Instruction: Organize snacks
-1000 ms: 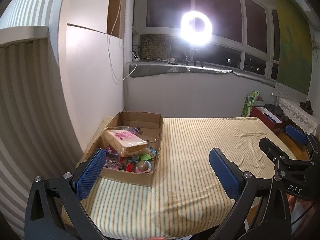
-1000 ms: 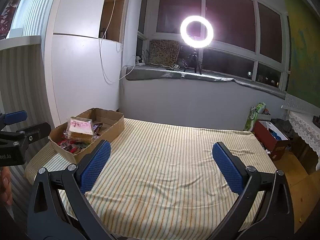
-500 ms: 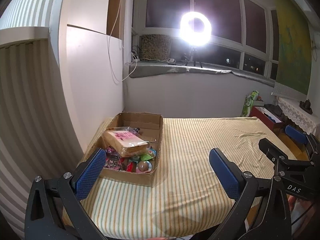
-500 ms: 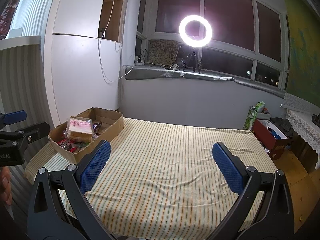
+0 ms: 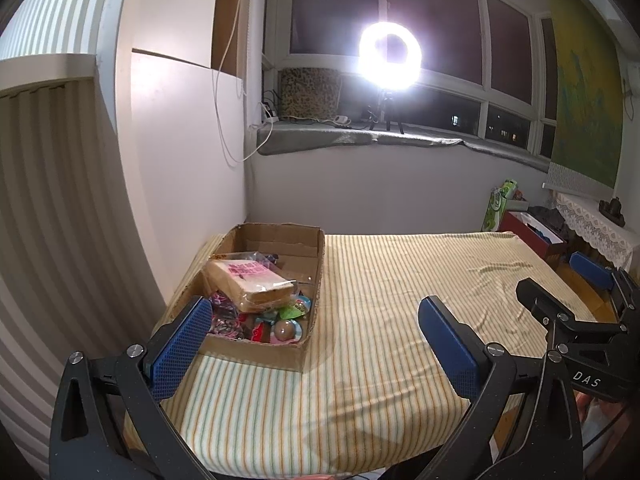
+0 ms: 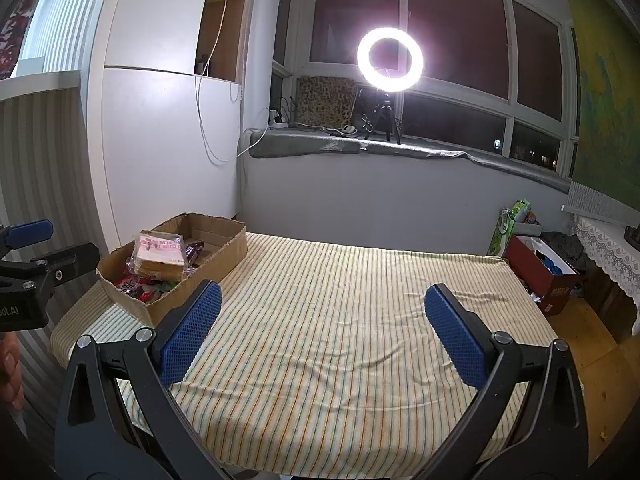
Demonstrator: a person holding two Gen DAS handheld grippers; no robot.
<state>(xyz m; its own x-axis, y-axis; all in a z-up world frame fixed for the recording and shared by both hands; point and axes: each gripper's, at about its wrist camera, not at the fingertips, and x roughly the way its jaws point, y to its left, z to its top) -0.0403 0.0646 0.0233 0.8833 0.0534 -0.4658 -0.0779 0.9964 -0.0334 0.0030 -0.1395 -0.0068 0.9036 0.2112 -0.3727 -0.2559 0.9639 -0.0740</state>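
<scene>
I see the striped worktop (image 6: 340,320) bare except for the box (image 5: 280,356) at its left edge. The snacks (image 5: 256,284) lie inside; only the left view shows the small ones. Both my left tool (image 5: 316,344) and right tool (image 6: 320,324) stand wide apart, holding nothing.

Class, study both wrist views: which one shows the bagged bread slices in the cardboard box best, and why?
The left wrist view. The bagged bread is closer and seen from above, lying on the other snacks in the cardboard box. In the right wrist view the bread is smaller, farther off and seen side-on over the box wall.
</scene>
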